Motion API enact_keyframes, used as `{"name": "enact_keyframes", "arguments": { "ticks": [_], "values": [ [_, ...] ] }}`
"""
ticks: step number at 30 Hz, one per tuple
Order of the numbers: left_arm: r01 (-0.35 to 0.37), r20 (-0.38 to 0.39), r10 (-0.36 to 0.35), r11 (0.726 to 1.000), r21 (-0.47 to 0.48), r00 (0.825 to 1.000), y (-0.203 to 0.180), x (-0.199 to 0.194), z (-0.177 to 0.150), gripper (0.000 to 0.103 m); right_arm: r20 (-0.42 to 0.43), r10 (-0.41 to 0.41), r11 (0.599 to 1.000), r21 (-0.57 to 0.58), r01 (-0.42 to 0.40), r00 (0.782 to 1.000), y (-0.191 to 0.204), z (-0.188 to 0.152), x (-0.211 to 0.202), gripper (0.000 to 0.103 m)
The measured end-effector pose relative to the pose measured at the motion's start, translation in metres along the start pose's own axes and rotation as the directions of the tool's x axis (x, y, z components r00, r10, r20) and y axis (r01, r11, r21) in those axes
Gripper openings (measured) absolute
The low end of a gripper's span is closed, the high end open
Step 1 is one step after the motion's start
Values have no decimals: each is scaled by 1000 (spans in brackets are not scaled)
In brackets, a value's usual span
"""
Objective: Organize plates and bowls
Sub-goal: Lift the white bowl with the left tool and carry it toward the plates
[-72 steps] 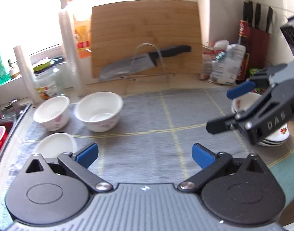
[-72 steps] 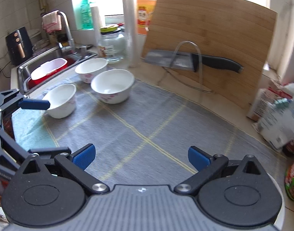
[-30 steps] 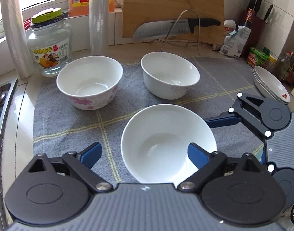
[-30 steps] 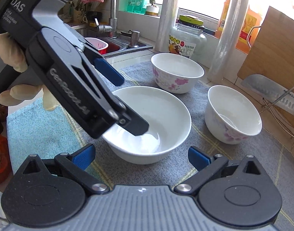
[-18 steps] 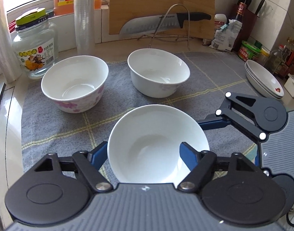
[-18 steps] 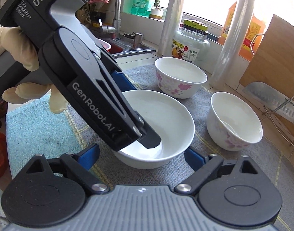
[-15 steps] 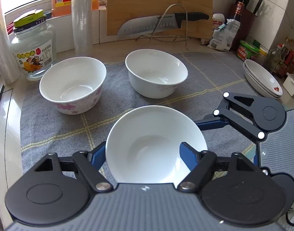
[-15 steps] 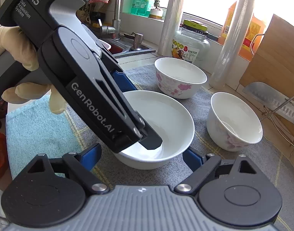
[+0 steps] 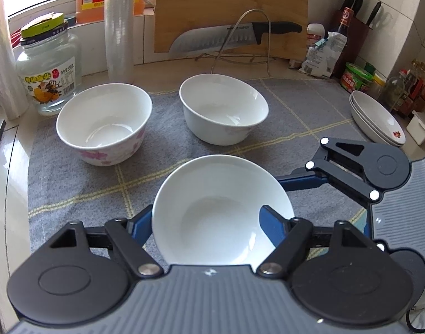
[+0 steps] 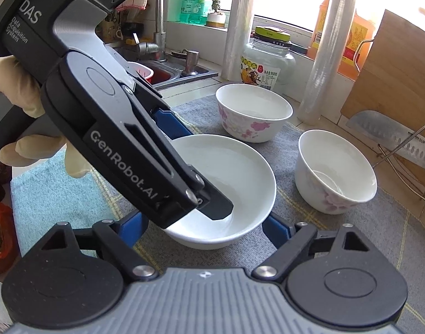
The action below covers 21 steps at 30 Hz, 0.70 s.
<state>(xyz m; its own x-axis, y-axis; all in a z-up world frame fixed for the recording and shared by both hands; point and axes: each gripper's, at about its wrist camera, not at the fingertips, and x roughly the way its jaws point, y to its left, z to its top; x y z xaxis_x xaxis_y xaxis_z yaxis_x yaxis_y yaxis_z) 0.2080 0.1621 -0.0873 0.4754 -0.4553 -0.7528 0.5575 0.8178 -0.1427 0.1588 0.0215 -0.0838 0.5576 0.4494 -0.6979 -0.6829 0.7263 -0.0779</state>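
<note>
A shallow white bowl (image 9: 220, 208) sits on the grey mat (image 9: 73, 181), close in front of both cameras. My left gripper (image 9: 205, 222) is shut on the white bowl across its width; one finger reaches over the rim into the bowl (image 10: 234, 178) in the right wrist view. My right gripper (image 10: 202, 229) stands wide around the bowl's near side, its blue pads beside the wall; I cannot tell if they touch. Two deeper flowered bowls (image 9: 105, 126) (image 9: 223, 111) stand behind. Stacked plates (image 9: 376, 118) lie at the far right.
A glass jar (image 9: 48, 61), rolls of film (image 9: 119, 25), a cutting board (image 9: 230, 11) with a knife (image 9: 234, 36) on a wire stand line the back wall. A sink (image 10: 168, 72) lies to the left. Bottles and a knife block (image 9: 351, 27) fill the right corner.
Both grippers came from the open mat to the shallow bowl. The left fingers narrowed onto it, and the right fingers narrowed around its near side. The bowls have not moved.
</note>
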Motion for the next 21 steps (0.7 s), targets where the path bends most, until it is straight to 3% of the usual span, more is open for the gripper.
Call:
{"name": "enact_keyframes", "arguments": {
  "ticks": [21],
  "values": [
    [58,16,-58,997,54,998,-35,1,13,78,-14,-55,998,43,56,998,-11,-15,-30,90]
  ]
}}
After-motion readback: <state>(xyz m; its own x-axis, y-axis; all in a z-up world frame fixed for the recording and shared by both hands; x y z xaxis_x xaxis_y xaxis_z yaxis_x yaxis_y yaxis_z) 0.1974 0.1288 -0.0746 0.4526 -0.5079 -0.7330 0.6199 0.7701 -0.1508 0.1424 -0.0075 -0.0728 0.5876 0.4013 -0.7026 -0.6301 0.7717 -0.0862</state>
